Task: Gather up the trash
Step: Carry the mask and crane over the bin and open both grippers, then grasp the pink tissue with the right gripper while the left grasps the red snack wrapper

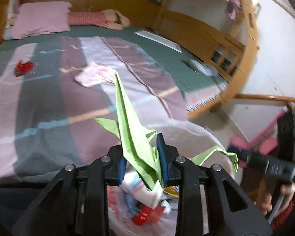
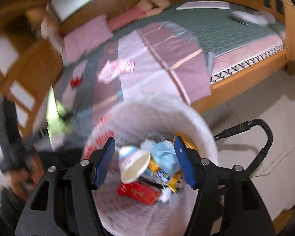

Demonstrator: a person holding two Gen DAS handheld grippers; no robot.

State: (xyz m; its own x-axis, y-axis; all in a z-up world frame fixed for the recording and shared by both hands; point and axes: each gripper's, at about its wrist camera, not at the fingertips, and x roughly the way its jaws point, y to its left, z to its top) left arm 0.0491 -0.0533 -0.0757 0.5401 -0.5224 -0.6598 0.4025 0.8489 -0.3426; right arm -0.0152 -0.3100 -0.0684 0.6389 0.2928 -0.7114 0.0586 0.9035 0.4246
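Jaws of left gripper (image 1: 142,160) pinch green folded paper (image 1: 131,133); right gripper (image 2: 144,160) gapes empty; writing illegible.

Bin (image 2: 202,129) before bed (image 2: 245,74), cup (image 2: 134,163) in bin, wrapper (image 2: 116,68) on bed

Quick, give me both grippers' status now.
Left gripper: jaws shut on the green folded paper, above the trash bin.
Right gripper: jaws open, holding nothing, over the bin.
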